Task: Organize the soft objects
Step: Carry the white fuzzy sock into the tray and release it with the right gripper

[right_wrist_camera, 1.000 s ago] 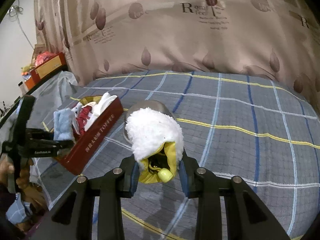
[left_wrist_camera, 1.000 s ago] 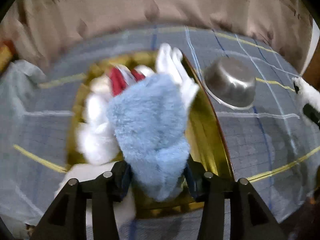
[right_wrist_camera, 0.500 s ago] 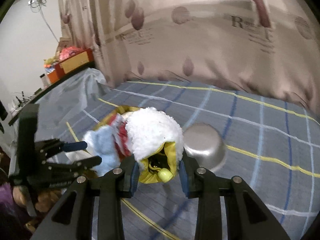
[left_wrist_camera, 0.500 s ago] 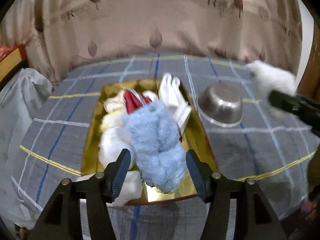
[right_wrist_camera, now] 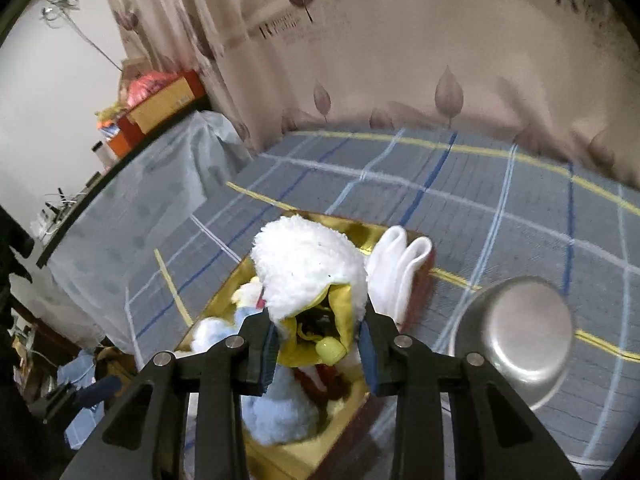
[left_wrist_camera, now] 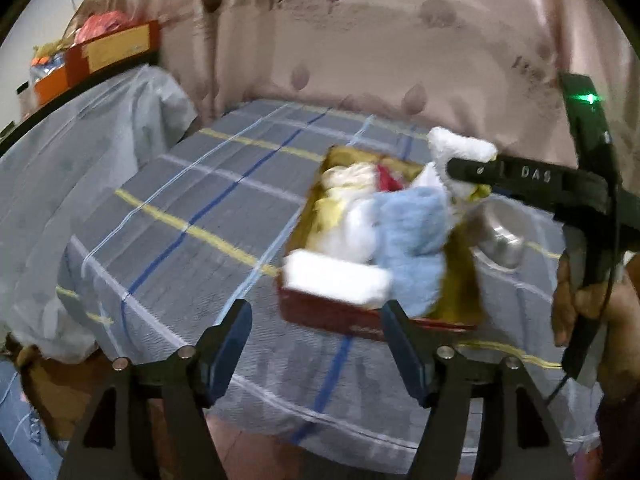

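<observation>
A red box with a gold inside (left_wrist_camera: 332,312) (right_wrist_camera: 224,300) lies on the checked bed. It holds a fluffy blue toy (left_wrist_camera: 412,236) (right_wrist_camera: 276,408), white plush pieces (left_wrist_camera: 344,232) and folded white cloth (right_wrist_camera: 400,268). My left gripper (left_wrist_camera: 316,348) is open and empty, drawn back near the bed's front edge. My right gripper (right_wrist_camera: 316,344) is shut on a white and yellow plush toy (right_wrist_camera: 308,264) and holds it over the box. That toy (left_wrist_camera: 456,152) and the right gripper also show in the left wrist view.
An upturned steel bowl (right_wrist_camera: 516,332) (left_wrist_camera: 500,236) sits right of the box. A curtain with leaf print hangs behind the bed. A covered table (left_wrist_camera: 80,128) with orange boxes (left_wrist_camera: 104,52) stands at the left.
My left gripper let go of the blue toy in the box, opened and pulled back. My right gripper carried the white and yellow toy leftward over the box.
</observation>
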Demonstrator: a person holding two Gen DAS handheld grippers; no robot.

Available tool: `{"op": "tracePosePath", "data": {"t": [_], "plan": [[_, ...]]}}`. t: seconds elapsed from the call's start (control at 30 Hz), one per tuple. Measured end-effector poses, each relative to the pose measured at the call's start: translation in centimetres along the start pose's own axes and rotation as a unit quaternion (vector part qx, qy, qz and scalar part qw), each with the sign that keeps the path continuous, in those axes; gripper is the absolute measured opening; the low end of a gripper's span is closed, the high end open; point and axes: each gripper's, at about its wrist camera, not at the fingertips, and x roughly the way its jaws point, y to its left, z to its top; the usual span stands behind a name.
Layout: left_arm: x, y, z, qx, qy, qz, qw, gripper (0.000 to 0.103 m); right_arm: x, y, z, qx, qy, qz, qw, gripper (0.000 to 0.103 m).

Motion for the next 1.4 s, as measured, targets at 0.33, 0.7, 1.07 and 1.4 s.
{"op": "tracePosePath", "data": {"t": [0.33, 0.7, 1.07, 1.4], "plan": [[0.5, 2.3, 0.3, -0.022, 0.012, 0.044, 0.9987, 0.069, 4.6, 0.5, 1.0, 0.006, 0.025, -0.027, 0.999, 0.033], [1.3, 2.2, 0.6, -0.002, 0.015, 0.057, 0.9983, 0.069, 7.1, 0.6, 1.0, -0.002, 0.044, -0.052, 0.998, 0.037], [1.6, 2.0, 0.4, 0.011, 0.001, 0.058, 0.9983, 0.069, 0.3, 2.7, 1.1, -0.031, -0.073, -0.090, 0.993, 0.078], [-0.5, 0.9, 0.1, 0.027, -0.064, 0.013, 0.9975, 0.069, -8.3, 8.3, -5.4, -0.095, -0.175, -0.151, 0.968, 0.100]]}}
